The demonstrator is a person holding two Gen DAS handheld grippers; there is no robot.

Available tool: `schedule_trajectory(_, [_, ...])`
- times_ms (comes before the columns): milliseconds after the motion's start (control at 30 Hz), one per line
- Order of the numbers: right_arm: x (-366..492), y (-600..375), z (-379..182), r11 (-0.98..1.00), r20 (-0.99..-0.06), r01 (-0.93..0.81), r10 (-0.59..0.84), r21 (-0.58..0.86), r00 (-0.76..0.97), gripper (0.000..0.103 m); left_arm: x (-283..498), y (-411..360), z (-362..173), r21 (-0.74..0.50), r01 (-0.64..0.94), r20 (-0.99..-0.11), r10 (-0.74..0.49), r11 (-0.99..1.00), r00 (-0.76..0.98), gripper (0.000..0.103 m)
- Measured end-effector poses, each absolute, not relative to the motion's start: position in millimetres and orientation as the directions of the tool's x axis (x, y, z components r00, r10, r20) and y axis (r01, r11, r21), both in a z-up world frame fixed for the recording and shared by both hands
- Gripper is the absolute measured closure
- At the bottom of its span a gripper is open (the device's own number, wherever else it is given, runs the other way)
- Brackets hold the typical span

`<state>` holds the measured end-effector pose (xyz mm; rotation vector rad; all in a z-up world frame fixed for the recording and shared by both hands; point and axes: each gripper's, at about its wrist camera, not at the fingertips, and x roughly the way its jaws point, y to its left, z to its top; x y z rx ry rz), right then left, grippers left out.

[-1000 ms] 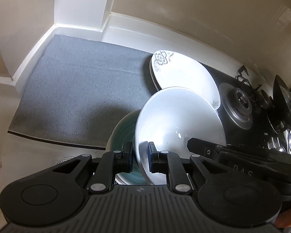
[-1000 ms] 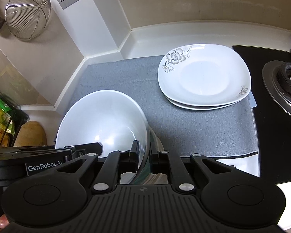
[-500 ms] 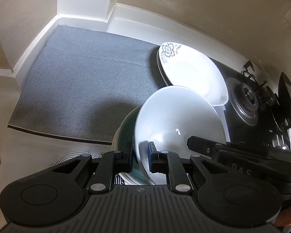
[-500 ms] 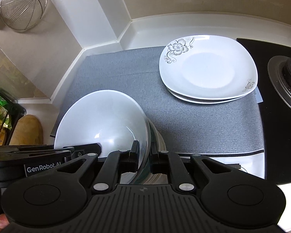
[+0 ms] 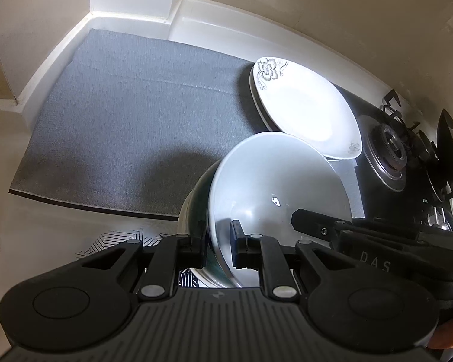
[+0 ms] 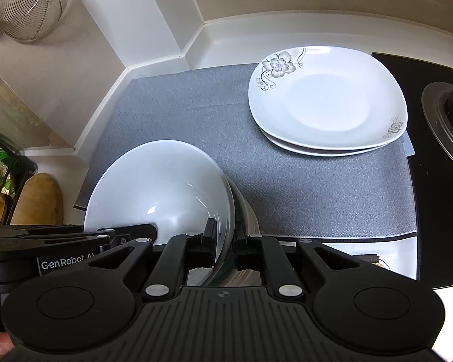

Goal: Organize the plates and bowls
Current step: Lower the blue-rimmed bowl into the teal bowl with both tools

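Note:
A stack of bowls is held between both grippers: a white bowl [image 5: 274,187] on top, with a green-glazed bowl [image 5: 196,202] under it. My left gripper [image 5: 216,241] is shut on the stack's left rim. My right gripper [image 6: 225,241] is shut on the right rim of the white bowl [image 6: 163,187]. The stack hangs over the near edge of the grey mat [image 5: 130,126]. Two white square flower plates [image 6: 326,99] are stacked on the mat's far right, also seen in the left wrist view [image 5: 305,108].
A black gas hob with a burner [image 5: 389,150] lies right of the mat [image 6: 317,187]. A wire strainer [image 6: 30,3] hangs on the left wall. A wooden board [image 6: 36,199] and packets stand at the left. White walls close the back corner.
Both grippers have carried the bowl stack forward over the mat's near edge. The mat and the plates now fill more of both views. The grips are unchanged.

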<state>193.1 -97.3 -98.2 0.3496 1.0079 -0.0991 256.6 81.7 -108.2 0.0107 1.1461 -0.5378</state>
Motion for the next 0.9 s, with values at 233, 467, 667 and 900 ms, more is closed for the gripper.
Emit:
schedule_trajectory(233, [195.3, -96.2, -101.9, 0.939, -0.845, 0.243, 0.083, 0.243, 0.528, 0.092, 258.2, 81.4, -111.1, -0.264, 0.403, -0.870, -0.397, 0.876, 0.294, 0.087])
schedule_trajectory(467, [196.1, -96.1, -102.2, 0.939, -0.848, 0.244, 0.084, 0.244, 0.523, 0.092, 258.6, 82.5, -113.2, -0.273, 0.397, -0.869, -0.402, 0.876, 0.289, 0.087])
schedule_trajectory(667, [196.4, -96.5, -102.4, 0.938, -0.852, 0.250, 0.080, 0.240, 0.517, 0.092, 260.6, 84.3, -113.9, -0.283, 0.396, -0.869, -0.408, 0.874, 0.280, 0.087])
schedule_trajectory(900, [195.9, -96.3, -100.4, 0.937, -0.849, 0.251, 0.079, 0.241, 0.523, 0.092, 262.4, 85.4, -113.9, -0.291, 0.393, -0.872, -0.411, 0.872, 0.266, 0.087])
